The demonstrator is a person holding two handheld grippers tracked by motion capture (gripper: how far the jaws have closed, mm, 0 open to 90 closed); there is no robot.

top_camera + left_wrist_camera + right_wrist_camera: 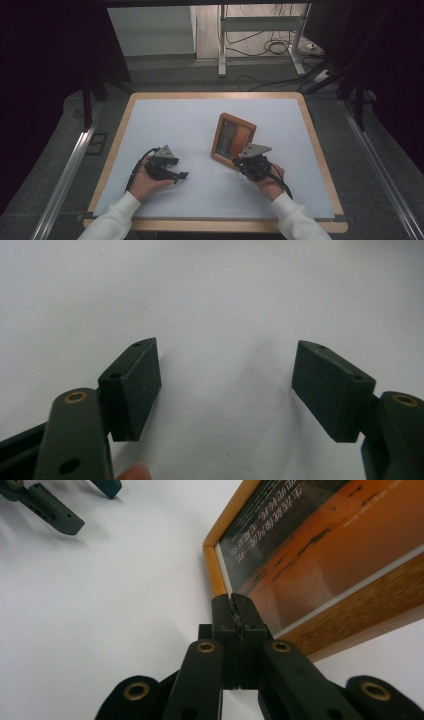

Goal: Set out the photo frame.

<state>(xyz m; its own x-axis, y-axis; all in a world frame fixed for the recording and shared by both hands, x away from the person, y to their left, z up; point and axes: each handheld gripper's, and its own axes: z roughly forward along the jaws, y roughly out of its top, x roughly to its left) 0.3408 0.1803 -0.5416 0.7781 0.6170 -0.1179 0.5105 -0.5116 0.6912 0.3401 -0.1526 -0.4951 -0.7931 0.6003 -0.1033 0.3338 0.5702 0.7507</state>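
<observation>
The frame (233,138) lies a little right of the middle of the white mat (170,120), with a wooden border and an orange picture with a dark band of white lettering under glass. In the high view it lies skewed, its near corner pointing toward the person's right hand.

The right gripper (239,161) sits at that near corner. In the right gripper view its two black jaws are pressed together, pad against pad with no gap, their tips (234,602) at the corner of the frame (320,555) where the wood border meets the glass. Whether they pinch the edge or just rest on it I cannot tell.

The left gripper (180,178) rests well apart from the frame, on the mat at the left, held low in the left hand (146,181). Its jaws stand wide open; in the left gripper view the pads (142,385) have nothing but bare mat between them.

The mat covers a wooden table (320,145); both sleeves are white
</observation>
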